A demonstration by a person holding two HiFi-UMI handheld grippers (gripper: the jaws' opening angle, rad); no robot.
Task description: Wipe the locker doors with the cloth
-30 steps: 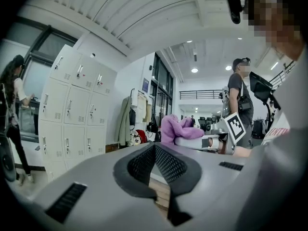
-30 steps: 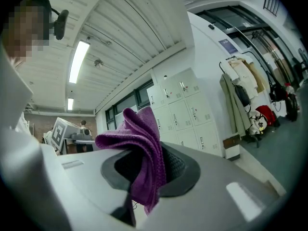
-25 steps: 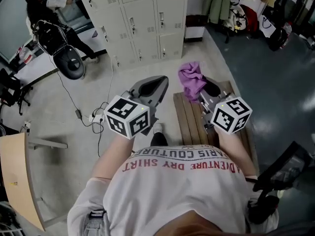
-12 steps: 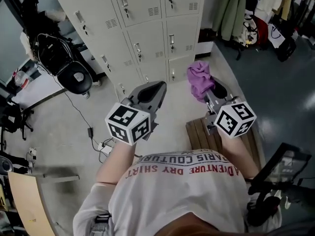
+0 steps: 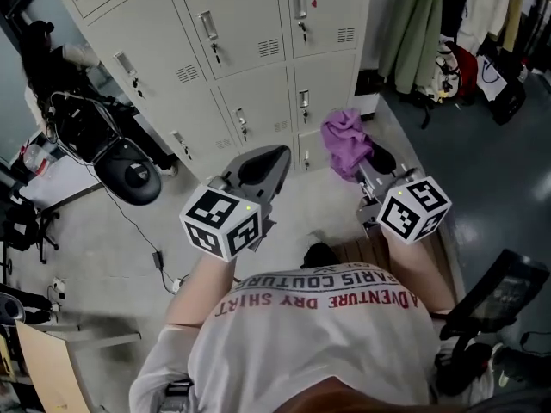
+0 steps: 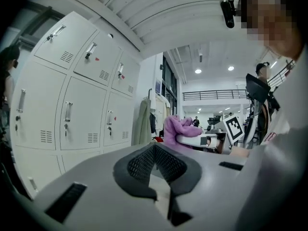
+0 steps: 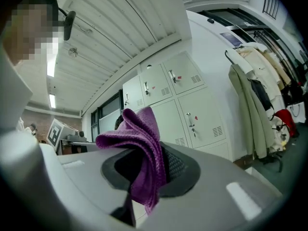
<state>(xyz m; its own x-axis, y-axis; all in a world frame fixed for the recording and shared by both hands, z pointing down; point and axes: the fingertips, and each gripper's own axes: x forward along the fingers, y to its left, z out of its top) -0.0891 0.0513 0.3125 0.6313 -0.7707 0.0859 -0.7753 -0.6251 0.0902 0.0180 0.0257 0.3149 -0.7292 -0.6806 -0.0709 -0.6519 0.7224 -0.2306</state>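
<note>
The right claw (image 7: 144, 165) is closed on a purple cloth (image 7: 139, 143). The cloth is pinched between the dark pads, with a bunched fold standing up above the jaws and a shorter tail hanging below them. In the head view the cloth is held up in the air in front of the pale grey lockers (image 5: 245, 54), level with the lower row of doors. It is near the doors but apart from them, and neither gripper view shows it touching the metal.

The left claw (image 6: 154, 148) has its jaws pressed together with nothing between them. It is held beside the right one at about the same height and also points toward the lockers. Each claw carries its cube of black-and-white square markers, just in front of the person's white shirt (image 5: 318, 325).

The locker doors are shut, and each has a handle and a small vent grille. Coats (image 5: 422, 20) hang on a rail to the right of the lockers. On the left, a black chair (image 5: 127, 172) stands on the grey floor (image 5: 103, 231), and a thin cable (image 5: 142, 231) trails across the floor beside it. A person in dark clothes is partly visible at the upper left edge.
</note>
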